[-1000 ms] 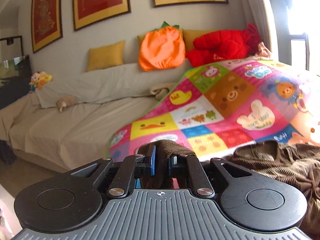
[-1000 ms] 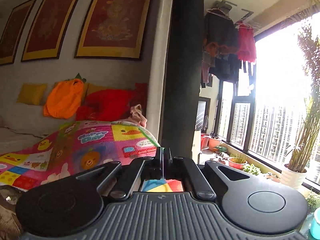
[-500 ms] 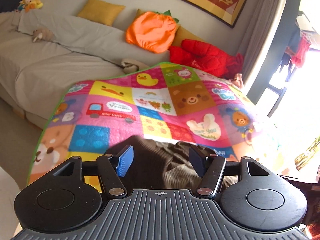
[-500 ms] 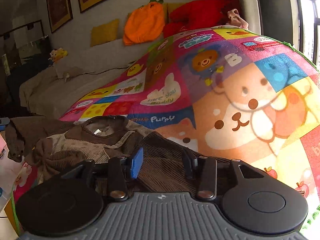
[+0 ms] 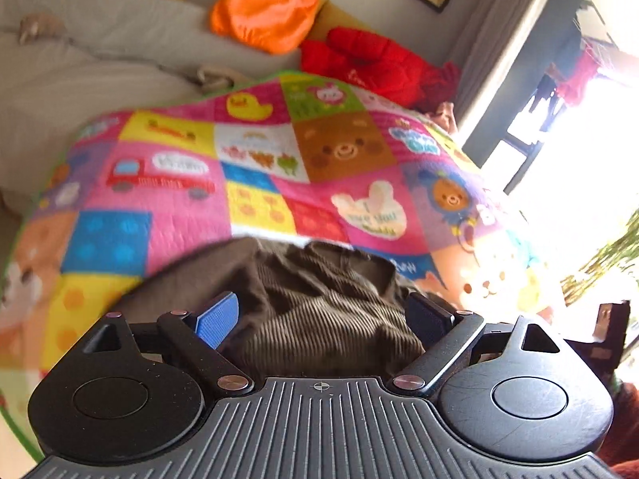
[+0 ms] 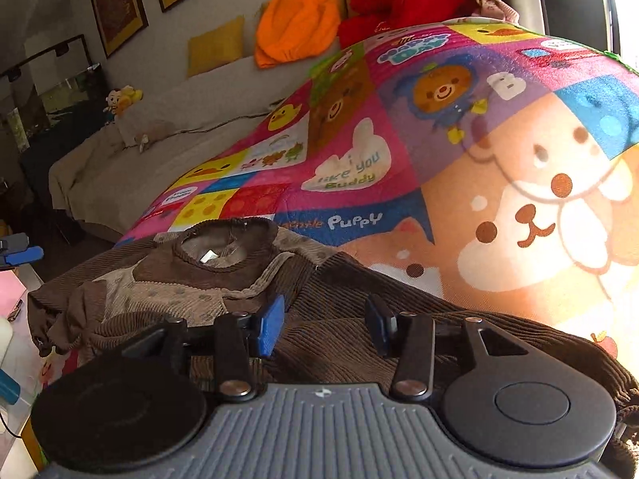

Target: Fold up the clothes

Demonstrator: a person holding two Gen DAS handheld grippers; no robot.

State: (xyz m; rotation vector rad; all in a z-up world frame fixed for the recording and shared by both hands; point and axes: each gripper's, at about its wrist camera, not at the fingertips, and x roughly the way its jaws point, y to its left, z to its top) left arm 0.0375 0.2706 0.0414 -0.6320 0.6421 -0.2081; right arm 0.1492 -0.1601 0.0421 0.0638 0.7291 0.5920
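A brown corduroy sweater [image 6: 223, 279] with a beige front panel lies crumpled at the near edge of a bright patchwork quilt [image 6: 439, 139], neck hole facing up. My right gripper [image 6: 325, 325] hovers low over its dark right side, jaws partly open. The blue pads [image 6: 271, 325] stand apart and press on nothing. In the left wrist view the sweater [image 5: 319, 299] fills the space below my left gripper [image 5: 323, 315]. Its jaws are opening wide, the cloth lying loose between and under the pads [image 5: 217, 319], not pinched.
The quilt [image 5: 259, 183] covers a long beige-sheeted couch [image 5: 80, 80]. At the back sit an orange pumpkin cushion [image 5: 263, 8], a red plush [image 5: 375, 64] and yellow cushions [image 6: 215, 44]. A bright window [image 5: 579, 139] is at the right, a dark cabinet [image 6: 52, 92] at the left.
The left gripper was shut on a fold of brown cloth; it let go, opened wide and tipped down over the sweater. The right gripper swung from the window down to the sweater and opened.
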